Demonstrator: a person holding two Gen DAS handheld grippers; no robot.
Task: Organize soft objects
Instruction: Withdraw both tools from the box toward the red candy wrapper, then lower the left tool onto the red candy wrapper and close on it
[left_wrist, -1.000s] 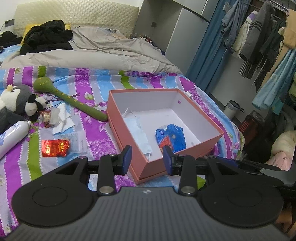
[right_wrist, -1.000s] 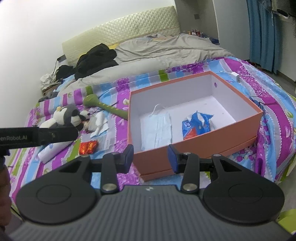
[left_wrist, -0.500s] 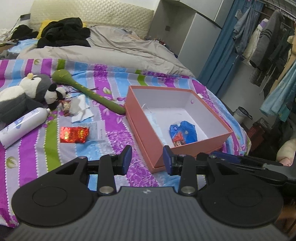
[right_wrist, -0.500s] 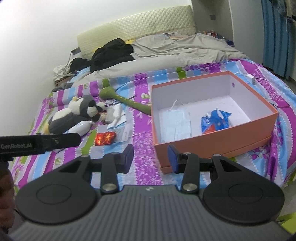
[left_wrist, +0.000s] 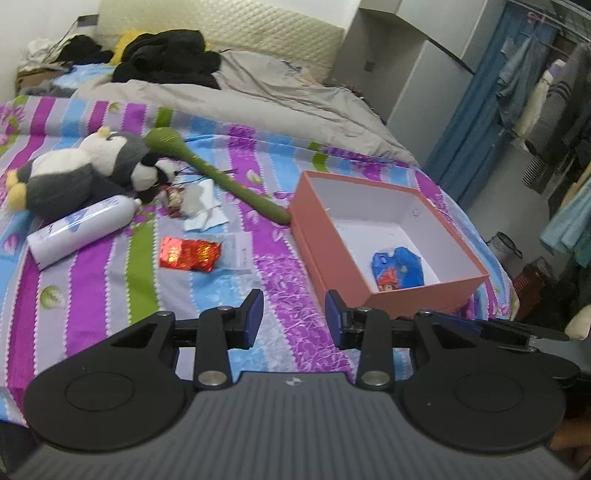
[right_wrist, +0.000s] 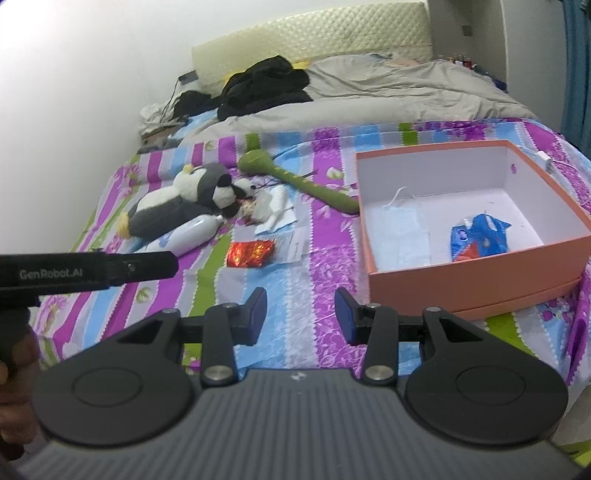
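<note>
Both the left claw (left_wrist: 293, 318) and the right claw (right_wrist: 300, 316) hover parted and empty over the striped bed (right_wrist: 321, 266), while the grey-and-white plush penguin (right_wrist: 177, 201) at far left, light and squashy, looks best pinched at its plump middle.

Bed: wide bed under a striped purple, blue and green floral bedspread (left_wrist: 122, 280), filling most of both views.
Headboard: pale cream quilted padded headboard (right_wrist: 314, 44) against the far wall.
Wall: plain white wall (right_wrist: 81, 74), brightly lit.
Duvet: rumpled grey duvet (left_wrist: 258, 99) near the headboard.
Cabinet: tall grey cabinet (left_wrist: 417, 77) beside the bed.
Curtain: blue curtain (left_wrist: 476, 122) past it.
Rack: hanging clothes on a rack (left_wrist: 554, 96), far right.
</note>
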